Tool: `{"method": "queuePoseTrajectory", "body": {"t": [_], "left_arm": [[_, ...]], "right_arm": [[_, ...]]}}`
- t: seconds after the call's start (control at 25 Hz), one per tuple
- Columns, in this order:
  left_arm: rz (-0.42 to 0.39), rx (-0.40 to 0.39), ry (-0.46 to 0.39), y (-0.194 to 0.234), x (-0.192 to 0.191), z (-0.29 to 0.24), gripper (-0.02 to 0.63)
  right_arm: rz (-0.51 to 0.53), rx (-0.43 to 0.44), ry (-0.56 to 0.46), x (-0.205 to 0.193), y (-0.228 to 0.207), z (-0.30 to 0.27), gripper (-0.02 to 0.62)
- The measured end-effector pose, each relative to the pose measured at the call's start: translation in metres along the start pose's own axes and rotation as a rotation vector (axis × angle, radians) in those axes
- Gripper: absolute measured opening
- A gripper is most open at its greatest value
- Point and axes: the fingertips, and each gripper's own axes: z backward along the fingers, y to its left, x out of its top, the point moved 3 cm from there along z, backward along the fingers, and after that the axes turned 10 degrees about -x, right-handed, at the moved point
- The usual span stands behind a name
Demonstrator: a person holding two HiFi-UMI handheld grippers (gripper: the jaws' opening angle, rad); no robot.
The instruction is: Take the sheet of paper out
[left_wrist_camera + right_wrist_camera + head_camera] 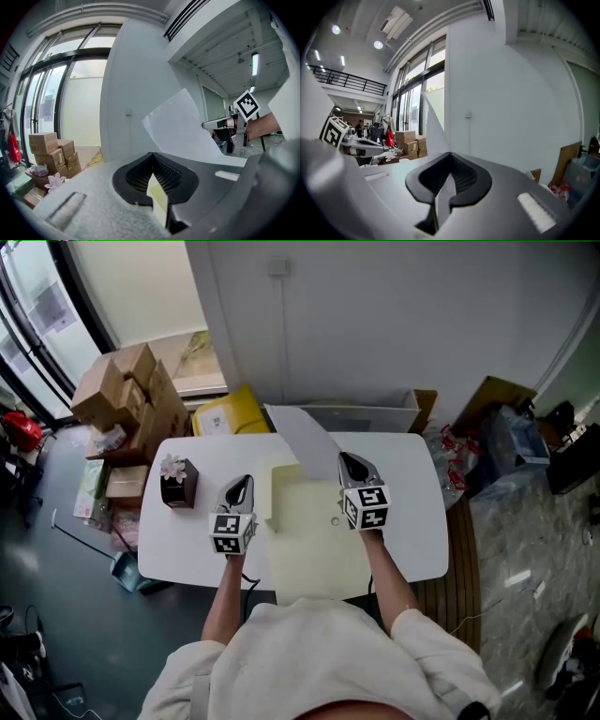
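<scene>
1. A person stands at a white table (192, 549), seen from above, with a hand-held gripper in each hand.
2. The right hand-held gripper (450, 165) has its jaws closed tight on the sheet of paper (302, 435). The thin white edge runs straight through the pads.
3. From that grip the sheet slants up towards 11 o'clock. It is lifted off the table and looks clear of the pale yellow folder (314, 545) beneath it.
4. The folder lies flat at the table's centre, directly in front of the person.
5. The left hand-held gripper (152, 172) is also closed, pinching a pale yellow edge. That edge seems to be the folder's left flap, at 9 o'clock of the folder.
6. Handling, as a judgement: the sheet is very light and thin. It is stiff enough to stand up from a single pinch, but it is easy to crease, tear or let slip.
7. The safest hold is flat across a margin near a corner, as it is held now, while the other gripper anchors the folder.
8. A small dark box with a pink flower (177, 483) sits at 9 o'clock of the left gripper.
9. Cardboard boxes (127, 390) are stacked on the floor at 10 o'clock.
</scene>
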Motion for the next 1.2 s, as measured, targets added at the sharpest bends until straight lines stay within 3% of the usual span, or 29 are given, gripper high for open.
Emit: {"method": "queuePoseTrajectory", "body": {"t": [0.4, 0.72, 1.2], "left_arm": [[0.028, -0.010, -0.005, 0.002, -0.005, -0.002, 0.006], [0.054, -0.009, -0.003, 0.000, -0.007, -0.004, 0.006], [0.069, -0.012, 0.002, -0.001, -0.010, -0.009, 0.006]], "right_arm": [[-0.110, -0.079, 0.032, -0.038, -0.022, 0.027, 0.005], [-0.051, -0.070, 0.035, -0.038, -0.024, 0.025, 0.005], [-0.045, -0.068, 0.044, -0.041, -0.028, 0.022, 0.004]]}}
